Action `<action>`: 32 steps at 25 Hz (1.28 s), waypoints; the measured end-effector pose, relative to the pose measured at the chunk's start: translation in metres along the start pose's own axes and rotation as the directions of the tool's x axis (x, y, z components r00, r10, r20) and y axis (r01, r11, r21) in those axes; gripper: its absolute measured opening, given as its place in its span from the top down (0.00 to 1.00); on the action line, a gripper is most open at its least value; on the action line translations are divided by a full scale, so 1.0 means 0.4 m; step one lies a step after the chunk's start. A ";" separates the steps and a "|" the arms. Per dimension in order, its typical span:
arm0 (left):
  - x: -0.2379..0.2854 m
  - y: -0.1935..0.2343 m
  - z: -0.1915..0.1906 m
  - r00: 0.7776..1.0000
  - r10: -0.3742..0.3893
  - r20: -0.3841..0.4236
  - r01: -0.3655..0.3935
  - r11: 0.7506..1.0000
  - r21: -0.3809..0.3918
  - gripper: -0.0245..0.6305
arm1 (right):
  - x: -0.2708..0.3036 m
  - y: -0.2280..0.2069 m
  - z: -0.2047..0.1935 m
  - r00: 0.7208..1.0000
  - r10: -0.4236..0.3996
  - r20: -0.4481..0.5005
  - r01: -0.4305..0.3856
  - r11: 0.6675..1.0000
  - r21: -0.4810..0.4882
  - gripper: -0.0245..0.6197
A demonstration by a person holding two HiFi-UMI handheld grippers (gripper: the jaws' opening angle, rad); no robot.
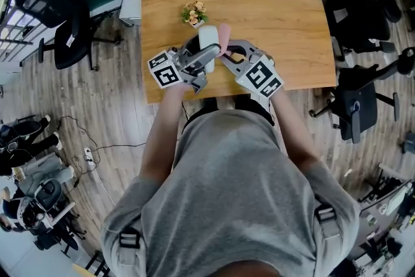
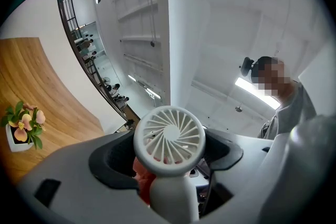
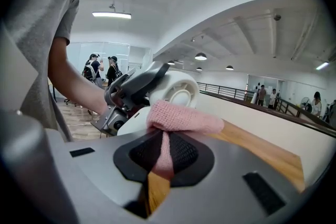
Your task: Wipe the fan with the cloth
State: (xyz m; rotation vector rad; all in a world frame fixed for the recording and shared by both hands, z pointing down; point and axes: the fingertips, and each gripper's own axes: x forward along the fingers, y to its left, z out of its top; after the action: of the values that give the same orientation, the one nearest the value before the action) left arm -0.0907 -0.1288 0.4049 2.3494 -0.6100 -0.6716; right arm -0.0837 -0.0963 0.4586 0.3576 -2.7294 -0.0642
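Clamping white fan (image 2: 169,139) in L gripper (image 2: 168,164), axis approx upright, spoked grille facing back at gripper; R gripper (image 3: 164,153) jaws pinch pink cloth (image 3: 182,117).

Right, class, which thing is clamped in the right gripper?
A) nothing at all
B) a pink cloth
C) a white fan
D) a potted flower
B: in the right gripper view, the right gripper is shut on the pink cloth, whose folded end sticks out past the pads, while the white fan sits in the left gripper.
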 end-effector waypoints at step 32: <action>-0.146 0.068 -0.061 0.955 0.124 -0.270 -0.098 0.989 0.107 0.37 | -0.022 -0.057 0.014 0.952 -0.307 0.015 0.305 0.950 0.069 0.90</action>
State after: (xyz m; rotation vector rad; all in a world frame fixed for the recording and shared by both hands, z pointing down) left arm -0.1278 -0.1045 0.4576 2.4149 -0.6521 -0.2616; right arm -0.0726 -0.1163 0.4482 0.8029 -2.6812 -0.0622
